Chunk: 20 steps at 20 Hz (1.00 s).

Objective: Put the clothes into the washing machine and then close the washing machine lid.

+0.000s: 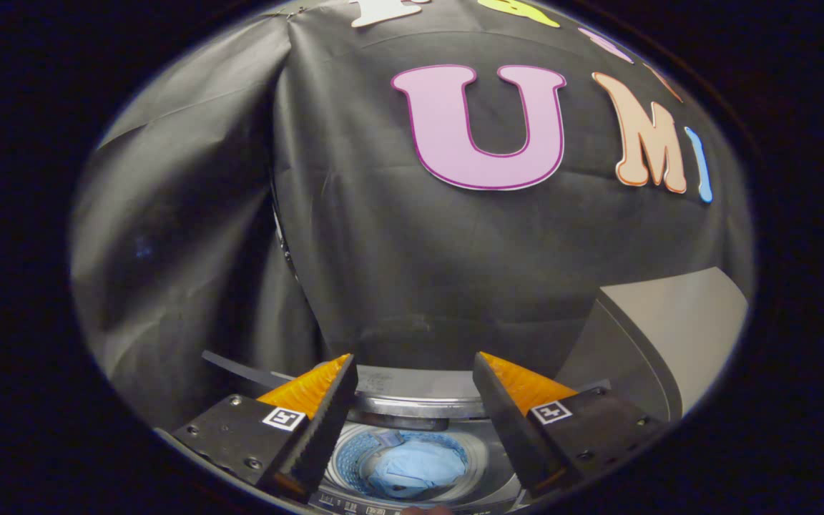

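My gripper [412, 368] hangs above a top-loading washing machine [412, 404] with its two orange-and-black fingers [326, 408] spread apart and nothing between them. Down between the fingers I see the round drum, and a light blue garment [415, 468] lies crumpled inside it. The machine's grey lid [662, 336] stands raised to the right of the right finger, beside the opening.
Black cloth forms the booth's wall beyond the machine, with a fold hanging at the left. A dark bar [240, 368] runs behind the left finger. The machine's control strip [362, 506] shows at the near edge below the drum.
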Tool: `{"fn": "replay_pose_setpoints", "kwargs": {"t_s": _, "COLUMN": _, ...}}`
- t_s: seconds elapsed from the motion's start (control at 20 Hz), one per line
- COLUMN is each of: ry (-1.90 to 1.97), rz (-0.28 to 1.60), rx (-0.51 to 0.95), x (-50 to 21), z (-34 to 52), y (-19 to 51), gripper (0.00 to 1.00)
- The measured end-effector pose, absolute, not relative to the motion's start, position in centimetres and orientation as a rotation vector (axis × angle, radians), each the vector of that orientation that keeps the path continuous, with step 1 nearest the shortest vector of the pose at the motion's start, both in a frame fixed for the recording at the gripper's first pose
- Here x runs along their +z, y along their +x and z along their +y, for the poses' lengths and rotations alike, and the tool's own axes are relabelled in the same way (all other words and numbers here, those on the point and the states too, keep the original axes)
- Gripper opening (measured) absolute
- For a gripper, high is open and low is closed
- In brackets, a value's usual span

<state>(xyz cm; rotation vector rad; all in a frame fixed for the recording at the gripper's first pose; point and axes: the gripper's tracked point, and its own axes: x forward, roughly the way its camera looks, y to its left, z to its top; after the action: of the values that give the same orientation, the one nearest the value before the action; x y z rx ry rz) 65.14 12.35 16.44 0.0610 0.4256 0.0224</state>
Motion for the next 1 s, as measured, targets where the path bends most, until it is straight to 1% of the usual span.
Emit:
{"fn": "replay_pose_setpoints", "kwargs": {"t_s": 0.2, "ry": 0.069, "rz": 0.487, "rx": 0.02, "x": 16.1, "z": 12.3, "y": 65.2, "gripper": 0.98}}
{"fn": "replay_pose_setpoints", "kwargs": {"t_s": 0.35, "ry": 0.052, "rz": 0.464, "rx": 0.038, "x": 17.2, "z": 12.5, "y": 65.0, "gripper": 0.97}}
{"fn": "replay_pose_setpoints", "kwargs": {"t_s": 0.6, "ry": 0.063, "rz": 0.418, "rx": 0.078, "x": 16.9, "z": 12.8, "y": 65.6, "gripper": 0.97}}
{"fn": "replay_pose_setpoints", "kwargs": {"t_s": 1.0, "ry": 0.074, "rz": 0.334, "rx": 0.103, "x": 17.6, "z": 12.8, "y": 65.0, "gripper": 0.97}}
